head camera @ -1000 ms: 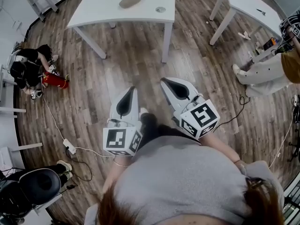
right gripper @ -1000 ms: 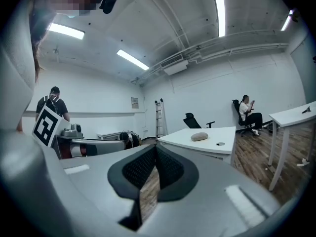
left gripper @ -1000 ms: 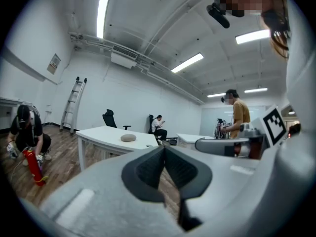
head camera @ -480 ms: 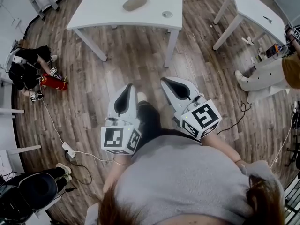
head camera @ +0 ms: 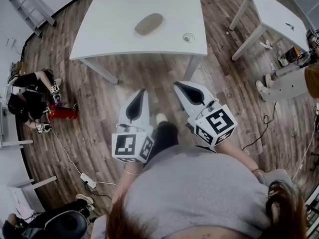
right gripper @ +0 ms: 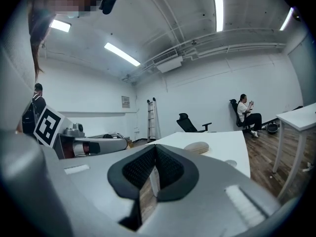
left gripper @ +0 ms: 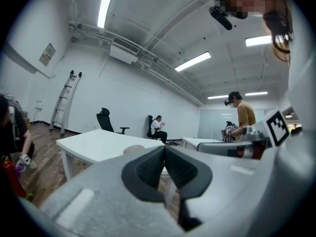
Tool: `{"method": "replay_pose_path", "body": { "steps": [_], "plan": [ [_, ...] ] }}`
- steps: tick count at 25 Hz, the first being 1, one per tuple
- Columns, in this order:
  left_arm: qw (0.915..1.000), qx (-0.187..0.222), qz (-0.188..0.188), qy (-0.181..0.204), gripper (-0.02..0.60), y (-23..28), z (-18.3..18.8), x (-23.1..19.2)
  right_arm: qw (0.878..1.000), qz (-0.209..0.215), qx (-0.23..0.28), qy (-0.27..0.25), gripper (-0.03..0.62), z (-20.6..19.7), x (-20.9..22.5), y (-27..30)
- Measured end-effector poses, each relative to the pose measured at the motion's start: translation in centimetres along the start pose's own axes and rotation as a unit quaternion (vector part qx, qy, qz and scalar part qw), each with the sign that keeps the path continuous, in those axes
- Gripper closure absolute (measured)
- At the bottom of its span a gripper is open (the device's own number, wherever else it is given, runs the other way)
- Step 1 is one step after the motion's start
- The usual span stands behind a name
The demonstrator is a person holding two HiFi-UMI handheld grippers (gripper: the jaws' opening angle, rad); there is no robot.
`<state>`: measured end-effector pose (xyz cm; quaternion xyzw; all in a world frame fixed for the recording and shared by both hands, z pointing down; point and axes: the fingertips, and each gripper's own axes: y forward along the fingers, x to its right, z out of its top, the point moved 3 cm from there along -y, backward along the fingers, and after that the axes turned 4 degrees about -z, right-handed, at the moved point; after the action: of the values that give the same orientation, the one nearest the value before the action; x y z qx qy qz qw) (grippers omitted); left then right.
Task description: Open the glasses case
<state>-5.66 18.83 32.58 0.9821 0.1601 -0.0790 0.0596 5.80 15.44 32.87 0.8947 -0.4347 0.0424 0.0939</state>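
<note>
A tan oval glasses case (head camera: pixel 148 23) lies shut on the white table (head camera: pixel 109 34) ahead of me, seen also as the case (right gripper: pixel 196 146) in the right gripper view and the case (left gripper: pixel 132 149) in the left gripper view. A small round disc (head camera: pixel 188 37) lies to its right near the table's front edge. My left gripper (head camera: pixel 141 92) and right gripper (head camera: pixel 177 86) are held side by side over the floor, short of the table. Both are shut with nothing between the jaws.
A second white table (head camera: pixel 271 14) stands at the right, with a person (head camera: pixel 299 76) beside it. At the left a person (head camera: pixel 30 96) crouches by a red extinguisher (head camera: pixel 62 112). A cable and power strip (head camera: pixel 88 181) lie on the wood floor. A ladder (left gripper: pixel 64 102) leans on the far wall.
The table with the case has come closer and lower in the head view. Both grippers travelled forward toward it, still shut and side by side.
</note>
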Motion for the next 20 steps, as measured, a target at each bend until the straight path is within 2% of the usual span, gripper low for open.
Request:
{"method": "replay_pose_path", "body": {
  "steps": [6, 10, 20],
  "plan": [
    [0.9995, -0.014, -0.026, 0.013, 0.578, 6.4, 2.2, -6.1, 1.0, -0.029, 0.012, 0.005, 0.588, 2.2, 3.2, 7.8],
    [0.9992, -0.018, -0.033, 0.014, 0.578, 9.4, 2.7, -9.0, 0.999, -0.044, 0.012, 0.009, 0.588, 2.9, 5.1, 11.1],
    [0.9983, -0.035, -0.047, -0.004, 0.578, 15.0, 2.2, -11.9, 0.998, -0.067, 0.01, 0.019, 0.588, 3.3, 9.6, 15.4]
  ]
}}
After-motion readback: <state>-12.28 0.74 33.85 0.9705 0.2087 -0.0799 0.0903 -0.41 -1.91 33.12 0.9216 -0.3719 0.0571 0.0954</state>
